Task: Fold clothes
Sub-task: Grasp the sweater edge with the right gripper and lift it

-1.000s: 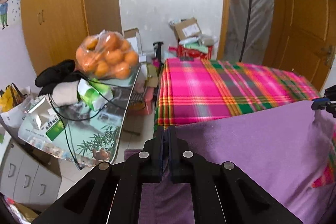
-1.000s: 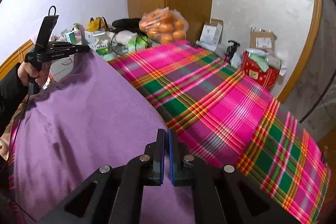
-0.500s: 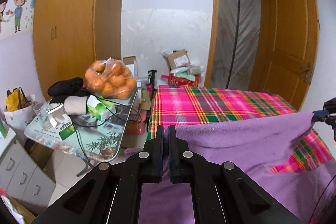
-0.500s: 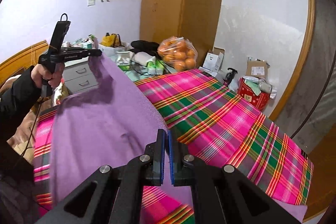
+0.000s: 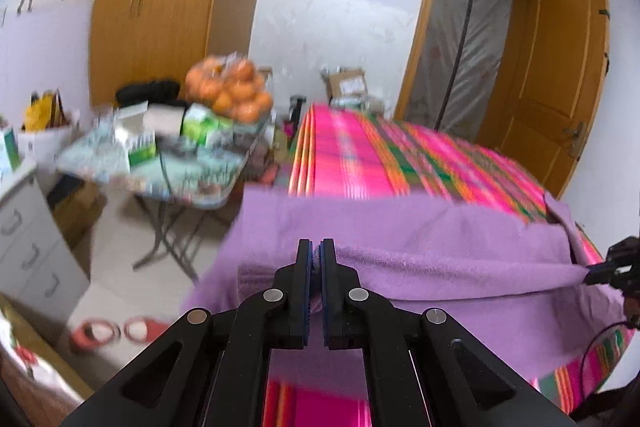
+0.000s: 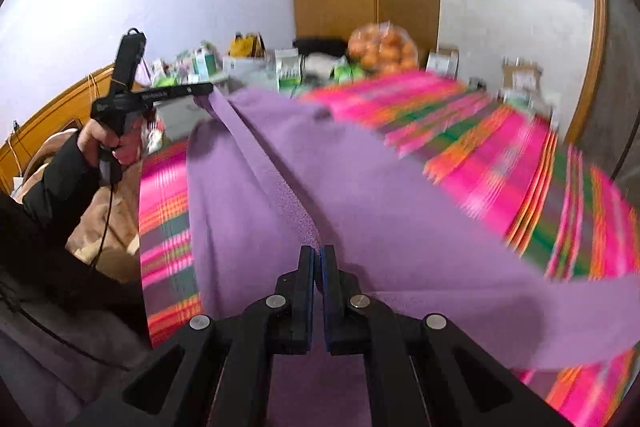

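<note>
Purple fleece garment point(image 5: 440, 239), pinched taut in left gripper point(image 5: 316, 259) and right gripper point(image 6: 319, 267), now drawn back over pink plaid bedspread point(image 6: 500, 147): fold under way.

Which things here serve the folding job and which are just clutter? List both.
Part of the job:
- purple fleece garment, stretched between both grippers
- left gripper, shut on it
- right gripper, shut on it
- pink plaid bedspread beneath

Lying about:
- clear bag of oranges
- green-and-white cartons
- red slippers
- cardboard box
</note>
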